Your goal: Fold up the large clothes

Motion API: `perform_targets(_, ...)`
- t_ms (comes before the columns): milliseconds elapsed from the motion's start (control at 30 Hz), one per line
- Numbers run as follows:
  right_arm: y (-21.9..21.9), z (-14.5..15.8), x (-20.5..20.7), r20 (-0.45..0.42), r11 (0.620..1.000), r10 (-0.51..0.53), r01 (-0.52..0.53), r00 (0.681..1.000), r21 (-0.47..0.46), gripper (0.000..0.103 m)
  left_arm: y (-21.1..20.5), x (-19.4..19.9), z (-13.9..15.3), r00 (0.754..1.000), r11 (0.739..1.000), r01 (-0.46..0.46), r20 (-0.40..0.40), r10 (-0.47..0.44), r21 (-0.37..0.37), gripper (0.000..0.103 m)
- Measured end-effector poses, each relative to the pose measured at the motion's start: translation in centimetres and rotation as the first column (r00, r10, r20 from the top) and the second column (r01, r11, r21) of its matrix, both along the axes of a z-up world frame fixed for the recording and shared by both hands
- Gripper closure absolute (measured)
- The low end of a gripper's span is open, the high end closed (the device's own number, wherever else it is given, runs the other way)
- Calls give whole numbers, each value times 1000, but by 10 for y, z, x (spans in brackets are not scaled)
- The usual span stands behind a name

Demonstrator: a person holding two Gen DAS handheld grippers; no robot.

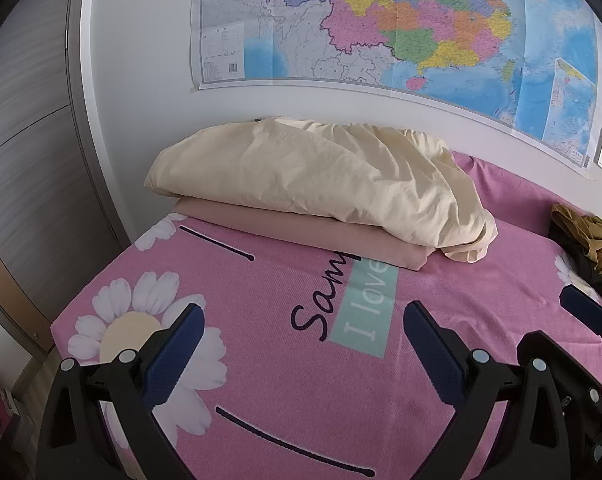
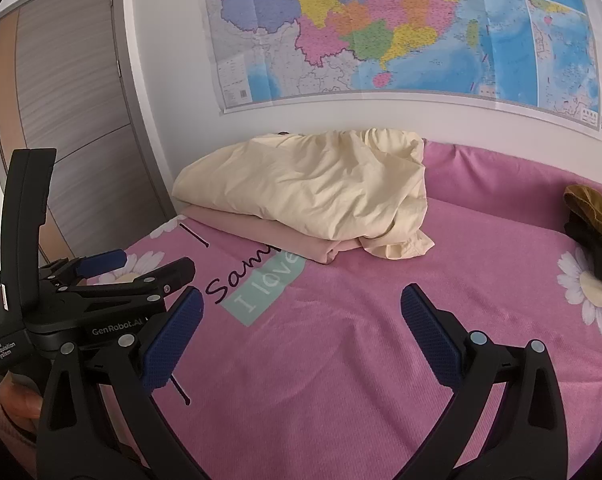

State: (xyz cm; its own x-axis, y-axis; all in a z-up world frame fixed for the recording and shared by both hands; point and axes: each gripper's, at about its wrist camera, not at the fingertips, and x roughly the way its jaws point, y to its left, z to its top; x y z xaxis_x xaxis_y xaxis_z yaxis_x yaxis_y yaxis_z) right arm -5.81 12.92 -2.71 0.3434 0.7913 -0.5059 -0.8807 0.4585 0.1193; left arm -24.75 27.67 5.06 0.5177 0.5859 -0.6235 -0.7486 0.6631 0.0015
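Note:
A crumpled olive-brown and black pile of clothes (image 1: 593, 248) lies at the bed's right edge, seen again as the clothes pile (image 2: 593, 224) in the right wrist view. My left gripper (image 1: 303, 320) hovers open over the pink flowered bedsheet (image 1: 261, 360), nothing between its blue pads. My right gripper (image 2: 301, 304) is also open and empty above the sheet (image 2: 341, 360). The left gripper's body (image 2: 101, 288) shows at the left of the right wrist view, held by a hand (image 2: 17, 400). The right gripper's blue fingertip (image 1: 585, 308) shows at the left view's right edge.
A cream duvet (image 1: 321, 188) rests on a folded pink blanket (image 1: 301, 228) at the head of the bed, against the white wall. A large map (image 1: 381, 28) hangs above. A grey wardrobe door (image 1: 29, 160) stands to the left, beyond the bed's edge.

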Motion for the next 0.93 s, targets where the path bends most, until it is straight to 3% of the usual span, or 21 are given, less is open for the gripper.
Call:
perform_targets(333,1,-1,0,-2,1000,-2,2,1000,-1,5,0,1,0,1000,1000,-8,-1,8,3,6)
perform_targets(533,-1,0,2,-8,1000,-7,7,1000,7,5,-6,4,4,1000,997,-6,11,5,74,6)
perform_targets(700,-2,0,4,-14,1000,-11,11,1000,10,5,-7,10,1,1000,999,1,-18,0,54,6)
perform_targets(933,-12,4,9,-3,999,-43,44,999,31,5,-14,14,2,998,997,66,11,-66,42,6)
